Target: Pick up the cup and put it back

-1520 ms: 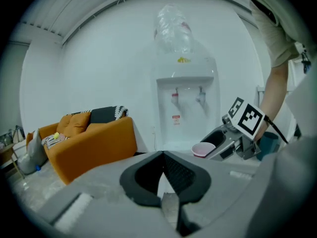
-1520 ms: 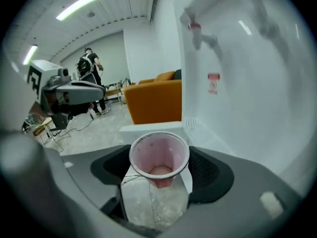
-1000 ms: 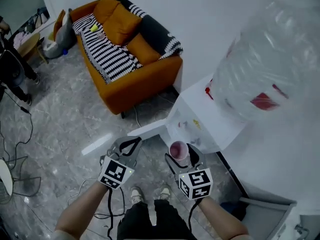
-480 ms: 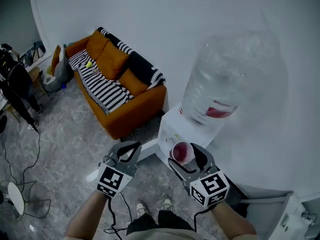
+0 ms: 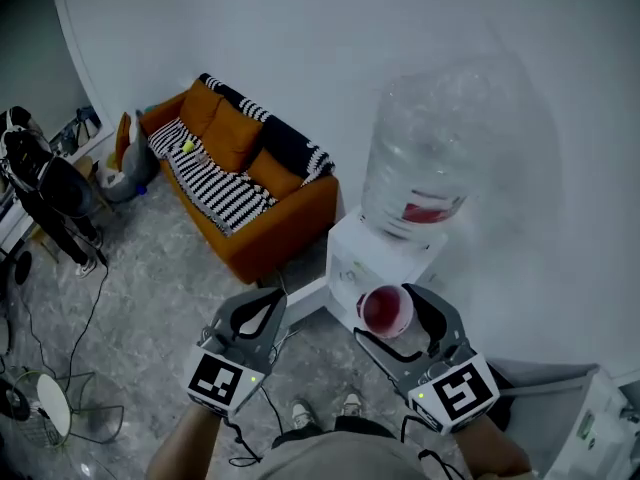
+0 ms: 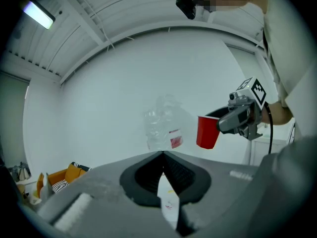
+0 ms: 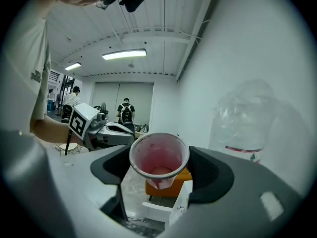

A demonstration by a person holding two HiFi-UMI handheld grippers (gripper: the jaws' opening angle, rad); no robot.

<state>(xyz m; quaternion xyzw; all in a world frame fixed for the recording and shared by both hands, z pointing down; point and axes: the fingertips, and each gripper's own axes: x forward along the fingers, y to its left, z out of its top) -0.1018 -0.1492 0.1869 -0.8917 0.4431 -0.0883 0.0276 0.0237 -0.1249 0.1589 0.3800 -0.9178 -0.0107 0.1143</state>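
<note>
Grey marble floor (image 5: 150, 298) below, white wall behind; right gripper (image 7: 159, 168) clamps the red plastic cup (image 5: 385, 310) in mid-air, long axis near vertical, mouth up, just before the white water dispenser (image 5: 380, 258); left gripper (image 6: 162, 155) pinched closed, empty; orange sofa (image 5: 250, 183) beyond.

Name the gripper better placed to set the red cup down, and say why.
Right. The right gripper is shut on the red cup, holding it upright beside the water dispenser. The left gripper is shut on nothing, off to the side.
</note>
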